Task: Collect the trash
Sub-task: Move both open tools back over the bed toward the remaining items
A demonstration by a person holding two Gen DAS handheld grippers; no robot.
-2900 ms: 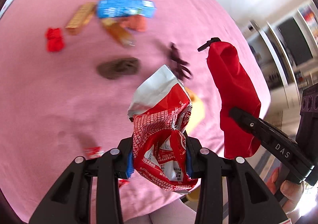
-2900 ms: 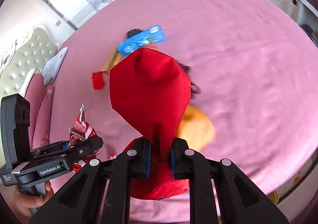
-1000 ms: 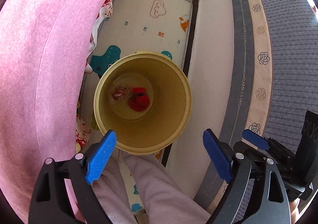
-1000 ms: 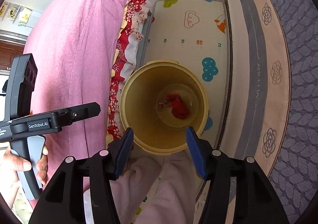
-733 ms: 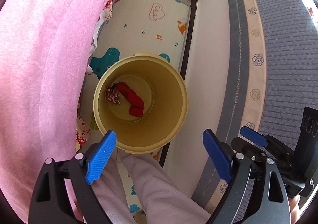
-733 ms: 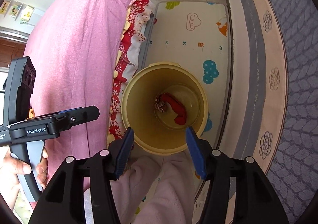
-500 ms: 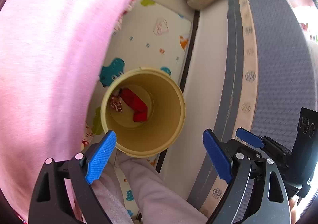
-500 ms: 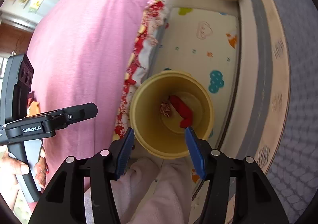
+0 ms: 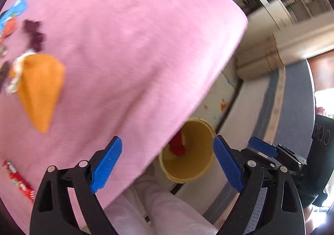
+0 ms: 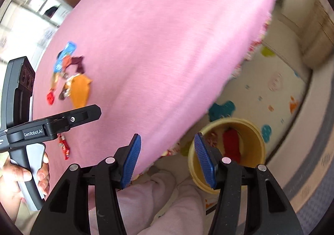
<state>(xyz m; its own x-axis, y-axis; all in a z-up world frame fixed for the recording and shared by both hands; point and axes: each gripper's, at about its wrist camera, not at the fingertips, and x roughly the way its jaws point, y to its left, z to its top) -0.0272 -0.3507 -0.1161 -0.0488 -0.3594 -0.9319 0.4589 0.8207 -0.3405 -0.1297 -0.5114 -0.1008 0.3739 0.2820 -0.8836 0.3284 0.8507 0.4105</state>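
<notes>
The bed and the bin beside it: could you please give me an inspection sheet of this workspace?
Surface: pink bedspread, somewhat blurred.
Job's things: yellow bin on the floor beside the bed, with a red bag inside. Left on the bed: orange bag, blue packet, dark purple scrap, small red wrapper.
Clutter: other small pieces near the orange bag, too blurred to name.
Grippers: left gripper open and empty; right gripper open and empty.
Cables: nothing seen.
Surroundings: patterned play mat, grey rug, person's pale trouser leg.
</notes>
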